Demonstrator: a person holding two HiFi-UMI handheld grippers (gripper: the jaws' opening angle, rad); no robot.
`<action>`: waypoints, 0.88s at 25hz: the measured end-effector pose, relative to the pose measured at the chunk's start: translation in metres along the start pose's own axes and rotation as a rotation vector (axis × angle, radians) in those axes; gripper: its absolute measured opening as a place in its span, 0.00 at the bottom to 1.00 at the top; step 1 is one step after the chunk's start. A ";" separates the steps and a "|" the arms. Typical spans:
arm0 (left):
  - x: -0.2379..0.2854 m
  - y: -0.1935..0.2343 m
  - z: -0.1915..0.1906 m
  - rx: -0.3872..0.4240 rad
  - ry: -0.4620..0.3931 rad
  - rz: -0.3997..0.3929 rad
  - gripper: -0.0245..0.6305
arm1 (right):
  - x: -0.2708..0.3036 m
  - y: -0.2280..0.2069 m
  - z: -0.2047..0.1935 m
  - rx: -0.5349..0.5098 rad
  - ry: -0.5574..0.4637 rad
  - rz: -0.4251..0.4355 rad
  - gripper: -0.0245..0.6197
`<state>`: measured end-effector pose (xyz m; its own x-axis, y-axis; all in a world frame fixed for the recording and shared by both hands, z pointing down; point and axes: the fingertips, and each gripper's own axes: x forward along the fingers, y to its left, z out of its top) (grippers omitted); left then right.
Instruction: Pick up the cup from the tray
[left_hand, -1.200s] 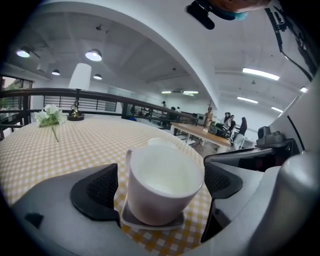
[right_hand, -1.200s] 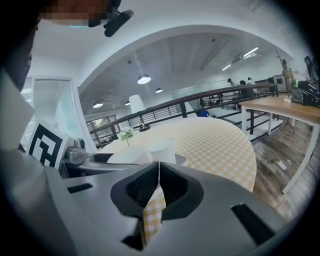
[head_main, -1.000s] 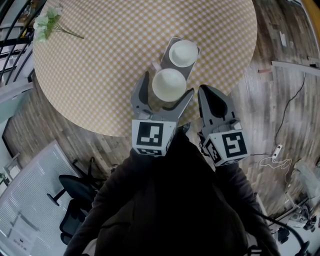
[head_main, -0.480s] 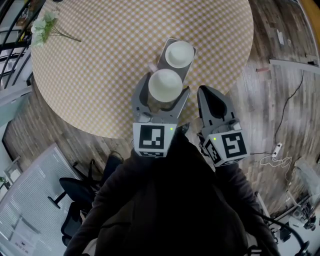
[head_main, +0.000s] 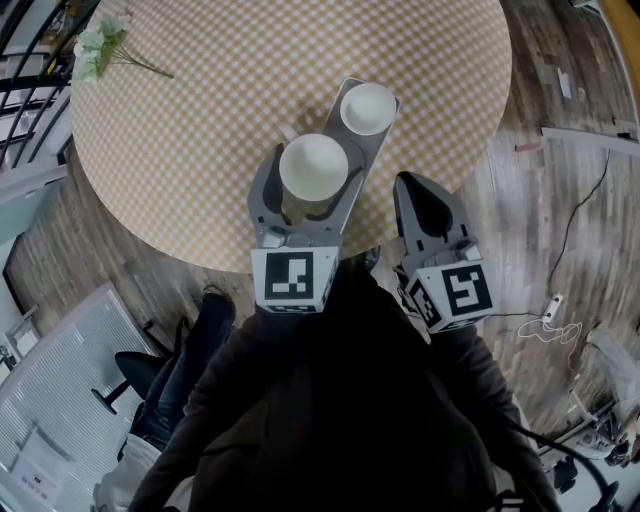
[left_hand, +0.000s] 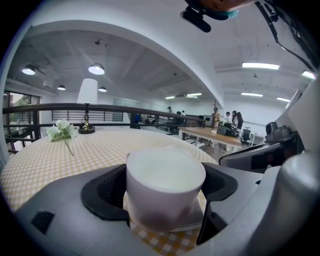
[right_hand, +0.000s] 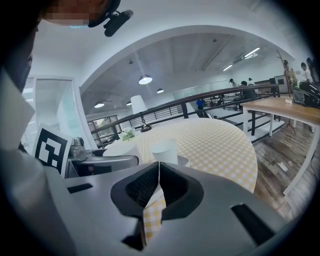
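Note:
A white cup sits between the jaws of my left gripper, whose pads press on its sides. The jaws have just been closing on it. In the left gripper view the cup fills the gap and hangs a little above the checked table. The grey tray lies just to its right, with a second white cup at its far end. My right gripper hovers shut and empty over the table's near edge. From its own view, the right gripper faces that second cup.
The round table has a yellow checked cloth, and its near edge runs under both grippers. White flowers lie at its far left. Office chairs stand at lower left. Cables trail over the wooden floor at right.
My left gripper's jaws closed in on the near cup, then carried it up and to the left, partly off the tray. The right gripper stayed still.

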<state>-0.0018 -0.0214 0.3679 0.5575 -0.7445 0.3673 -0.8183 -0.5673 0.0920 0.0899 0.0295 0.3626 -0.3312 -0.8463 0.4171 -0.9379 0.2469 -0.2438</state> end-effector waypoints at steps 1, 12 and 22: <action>-0.003 0.004 0.001 0.014 0.003 0.008 0.72 | 0.000 0.002 0.001 -0.002 -0.001 0.005 0.05; -0.015 0.075 -0.001 0.014 0.020 0.161 0.72 | 0.015 0.017 0.005 -0.014 -0.001 0.059 0.05; -0.002 0.099 -0.015 0.002 0.041 0.198 0.72 | 0.026 0.013 0.002 0.002 0.013 0.067 0.05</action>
<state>-0.0863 -0.0707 0.3906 0.3796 -0.8268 0.4151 -0.9112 -0.4118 0.0129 0.0693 0.0096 0.3691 -0.3942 -0.8220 0.4110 -0.9135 0.3015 -0.2731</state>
